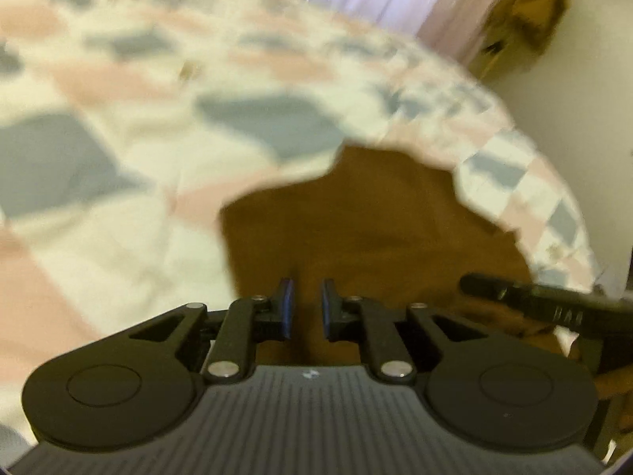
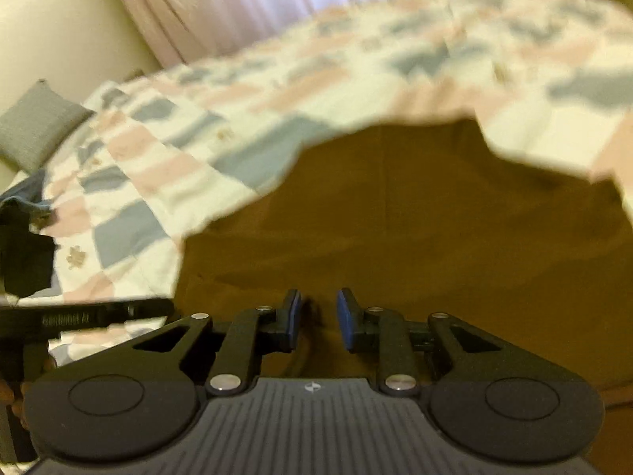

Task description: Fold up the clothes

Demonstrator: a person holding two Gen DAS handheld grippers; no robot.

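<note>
Bed with patchwork quilt [image 2: 158, 166] in pink, grey-blue and cream squares fills both views, blurred. Nearest: left gripper [image 1: 307, 308] and right gripper [image 2: 319, 318], black with blue pads, each slightly parted, gripping nothing, over brown cloth garment [image 2: 415, 217]. Garment lies smooth, mostly flat at quilt's near edge. Farther: grey cushion [image 2: 37, 124] at bed's far left corner, pale pink curtain [image 2: 245, 0] behind.
</note>
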